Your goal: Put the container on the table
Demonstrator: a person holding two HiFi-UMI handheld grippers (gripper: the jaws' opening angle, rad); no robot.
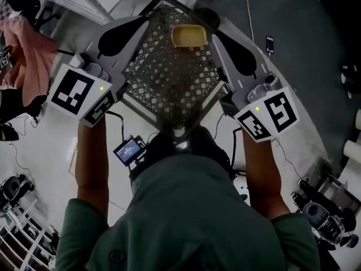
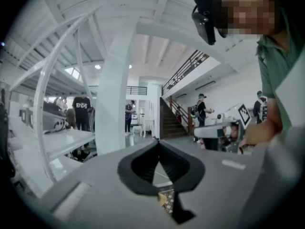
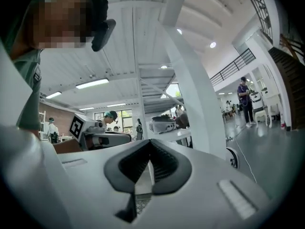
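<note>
The container (image 1: pixel 169 78), a dark lattice-walled basket, hangs between the 2 hand-held grippers in front of the person's chest, with grey floor (image 1: pixel 293 16) showing past its edges; it rests on no surface that the head view shows. A shallow yellow dish (image 1: pixel 188 36) lies inside it, at the far end.

The left hand-held gripper (image 2: pixel 158 142) is closed, its black pads meeting at the tips; it grips the container's left rim, and a scrap of lattice with a bit of yellow shows just under the pads in the left gripper view. The right hand-held gripper (image 3: pixel 150 142) is closed too, clamped on the container's right rim; a pale strip of that rim stands between its ribbed pads, with lattice below.

In the head view both point away from the person and converge on the container; each carries its marker cube, the left (image 1: pixel 82 92) and the right (image 1: pixel 268 114), nearest the wrists. Both forearms are bare below green sleeves (image 1: pixel 186 224).

A small lit screen (image 1: pixel 130 150) hangs by a cable under the left wrist; a phone (image 1: pixel 269 43) lies on the floor to the right, well apart from the container; pink cloth (image 1: pixel 31 49) sits at the far left.
</note>
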